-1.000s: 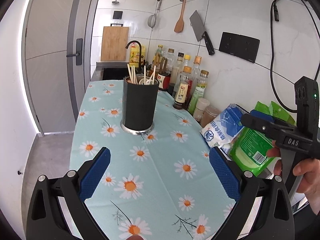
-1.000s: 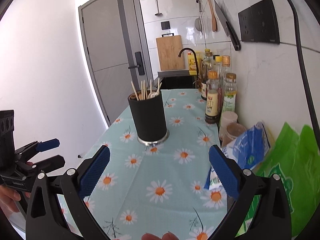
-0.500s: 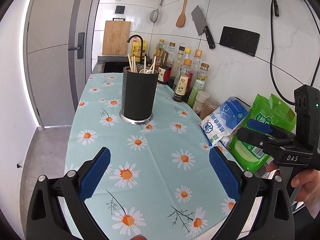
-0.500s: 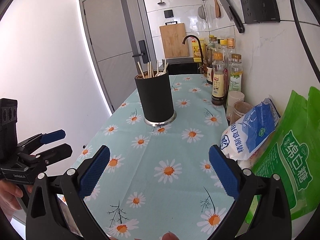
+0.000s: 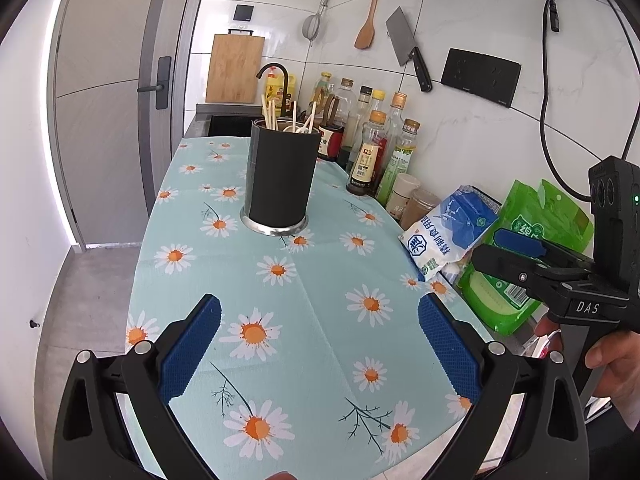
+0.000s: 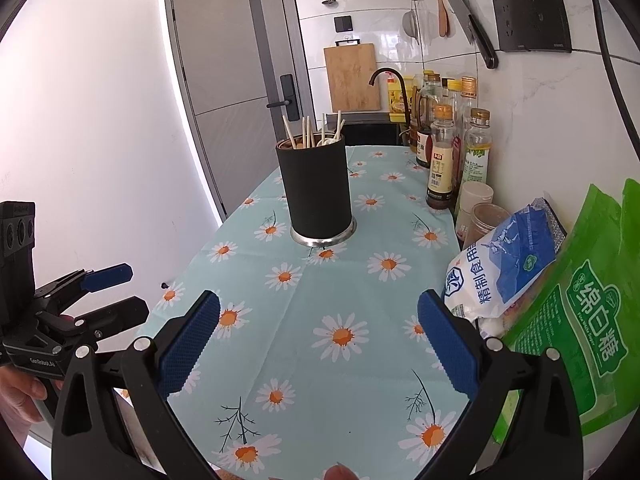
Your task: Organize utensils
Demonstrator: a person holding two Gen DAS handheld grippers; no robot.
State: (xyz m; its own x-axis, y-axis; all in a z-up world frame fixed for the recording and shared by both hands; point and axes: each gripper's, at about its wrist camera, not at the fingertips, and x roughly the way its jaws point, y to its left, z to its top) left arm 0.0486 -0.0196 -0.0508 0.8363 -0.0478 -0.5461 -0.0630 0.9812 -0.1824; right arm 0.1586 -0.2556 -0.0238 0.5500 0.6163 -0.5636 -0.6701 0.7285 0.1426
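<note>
A black cylindrical utensil holder point(image 5: 280, 184) point(image 6: 316, 192) stands upright on the daisy-print tablecloth point(image 5: 320, 280), with several pale chopsticks point(image 5: 272, 114) point(image 6: 304, 132) and a white spoon poking out of it. My left gripper point(image 5: 320, 320) is open over the near end of the table and holds nothing. It also shows at the left edge of the right wrist view as the left gripper point(image 6: 134, 290). My right gripper point(image 6: 320, 312) is open and empty too, well short of the holder. The right gripper point(image 5: 484, 246) hovers by the bags, held by a hand point(image 5: 612, 364).
Sauce and oil bottles point(image 5: 368, 152) and two small jars point(image 5: 416, 204) line the wall. A blue-white salt bag point(image 5: 448, 232) and a green sugar bag point(image 6: 580, 320) lie at the right. Behind are a sink tap point(image 5: 276, 76), a cutting board and a hanging cleaver point(image 5: 404, 44). The table's left edge drops to the floor.
Both grippers have drawn back a little from the holder, so more tablecloth shows in front of them. Both stay open and empty.
</note>
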